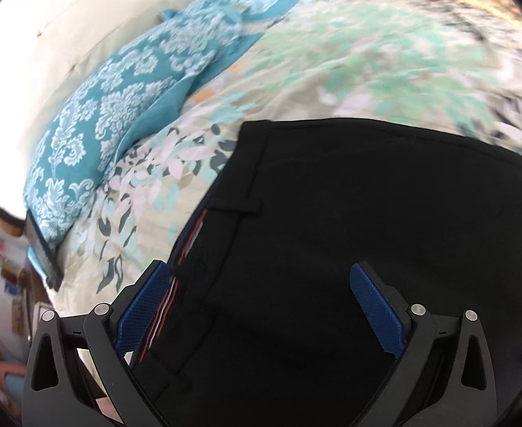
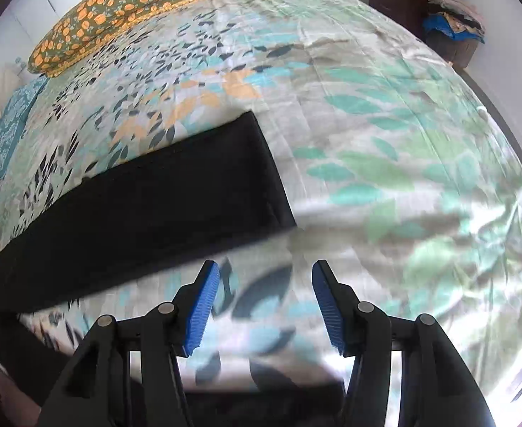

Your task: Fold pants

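Observation:
Black pants (image 1: pixel 349 242) lie flat on the floral bedspread (image 1: pixel 367 71). In the left wrist view their waistband end with a belt loop and striped lining fills the lower half. My left gripper (image 1: pixel 259 284) hangs over the waistband, jaws wide apart, the left pad (image 1: pixel 140 313) at the waistband's edge, nothing pinched. In the right wrist view the pants (image 2: pixel 147 210) stretch as a long dark band, the leg hem toward the middle. My right gripper (image 2: pixel 266 284) is open above bare bedspread (image 2: pixel 385 142), just below the leg's lower edge, with nothing between its pads.
A teal damask pillow (image 1: pixel 118 114) lies left of the waistband against a pale wall. An orange-and-green pillow (image 2: pixel 118 10) sits at the far end of the bed. A dark dresser and a basket of clothes (image 2: pixel 453 21) stand beyond the bed's far right corner.

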`<state>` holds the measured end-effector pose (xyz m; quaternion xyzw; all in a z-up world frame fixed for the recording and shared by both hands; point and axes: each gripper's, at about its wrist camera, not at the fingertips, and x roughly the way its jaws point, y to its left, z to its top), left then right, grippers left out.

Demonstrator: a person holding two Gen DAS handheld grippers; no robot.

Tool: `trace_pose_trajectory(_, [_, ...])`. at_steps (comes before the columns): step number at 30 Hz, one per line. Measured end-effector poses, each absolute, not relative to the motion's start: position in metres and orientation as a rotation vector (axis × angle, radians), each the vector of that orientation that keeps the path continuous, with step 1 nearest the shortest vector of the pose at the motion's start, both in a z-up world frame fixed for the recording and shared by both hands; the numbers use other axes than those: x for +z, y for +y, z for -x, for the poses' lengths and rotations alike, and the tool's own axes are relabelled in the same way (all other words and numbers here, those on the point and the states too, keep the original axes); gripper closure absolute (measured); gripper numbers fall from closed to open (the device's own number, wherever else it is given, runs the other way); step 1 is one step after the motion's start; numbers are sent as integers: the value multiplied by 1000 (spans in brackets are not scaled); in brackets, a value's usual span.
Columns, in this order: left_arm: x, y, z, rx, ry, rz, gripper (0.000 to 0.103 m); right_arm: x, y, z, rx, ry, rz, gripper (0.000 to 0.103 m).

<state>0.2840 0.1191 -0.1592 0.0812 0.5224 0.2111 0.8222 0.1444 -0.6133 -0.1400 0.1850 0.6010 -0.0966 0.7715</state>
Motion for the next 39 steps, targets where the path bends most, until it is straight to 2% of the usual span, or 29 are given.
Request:
trace_pose_trajectory(3, [-152,95,-251,321,1122,-177,1,-155,-602,-103,-100,1424,-459,42])
trace_pose_trajectory(6, [-160,62,-215,200,1161,-223,1,-187,-601,-70,-211,1494,-426,43])
trace_pose_trajectory(9, [-172,32,-182,137,1203,-295,1,-185,-620,-49,-246,1406,-548,64])
trace_pose_trajectory(10, [-174,27,-172,121,1211,-308,1,-181,-620,-47,-271,1404,-549,65])
trace_pose_trajectory(11, [-174,21,-162,99,1217,-313,1,-175,-614,-47,-298,1416,-498,63])
trace_pose_trajectory(12, [-173,16,-155,79,1216,-312,1,-167,-604,-47,-312,1426,-425,57])
trace_pose_trajectory(17, [-168,-6,-130,-14,1193,-306,1,-147,-541,-48,-152,1434,-366,47])
trace_pose_trajectory(22, [-182,-13,-131,-1,1223,-287,1,-161,-474,-46,-113,1455,-342,46])
trace_pose_trajectory(27, [-174,-18,-133,-18,1200,-242,1,-165,-366,-58,39,1347,-427,45])
trace_pose_trajectory(30, [-170,-13,-136,3,1181,-257,1,-165,-299,-66,160,1290,-384,39])
trace_pose_trajectory(36, [-140,39,-192,143,1067,-180,1,-166,-249,-70,251,1270,-200,38])
trace_pose_trajectory(39, [-151,89,-235,257,1066,-108,1,-170,-260,-66,213,1267,-212,38])
